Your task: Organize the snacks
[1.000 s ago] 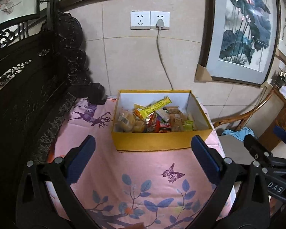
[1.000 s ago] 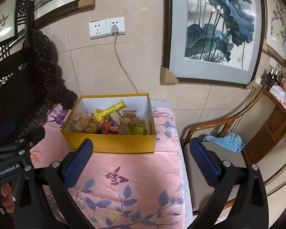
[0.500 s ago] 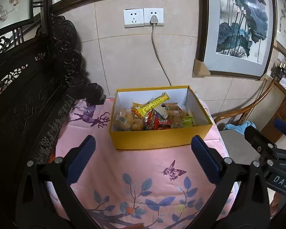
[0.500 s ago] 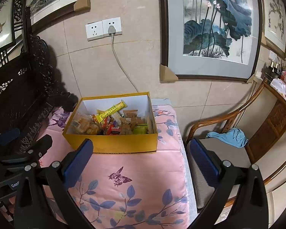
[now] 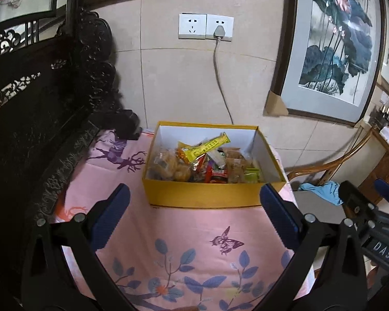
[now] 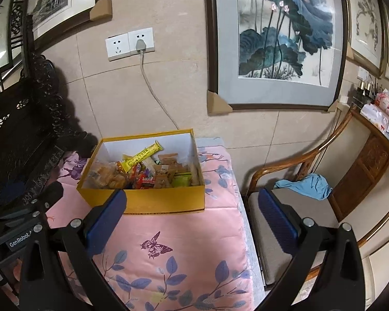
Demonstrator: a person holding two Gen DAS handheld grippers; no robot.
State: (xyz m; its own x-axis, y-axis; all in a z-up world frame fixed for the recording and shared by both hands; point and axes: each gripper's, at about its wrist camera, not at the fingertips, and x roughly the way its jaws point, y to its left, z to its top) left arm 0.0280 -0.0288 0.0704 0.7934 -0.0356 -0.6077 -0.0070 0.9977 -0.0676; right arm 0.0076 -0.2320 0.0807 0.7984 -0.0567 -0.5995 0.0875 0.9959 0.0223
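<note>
Left gripper (image 5: pixel 194 215) and right gripper (image 6: pixel 192 215): both spread wide, empty, above pink floral cloth (image 5: pixel 184 248). Yellow snack box (image 5: pixel 207 194) sits on cloth nr wall. Yellow snack bar (image 5: pixel 207 147) lies atop the pile, long axis slanting up-right. Right view only: chair w/ blue rag (image 6: pixel 308 186).

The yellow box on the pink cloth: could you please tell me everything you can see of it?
The box is a lidless rectangular carton that looks like cardboard, yellow outside and white inside. It sits flat and upright on the pink floral cloth, near the tiled wall, beside a dark carved bench. It is about half full of wrapped snacks, with a long yellow bar lying tilted on top. Small print runs along its front lower edge, too small to read. Neither claw touches it.
</note>
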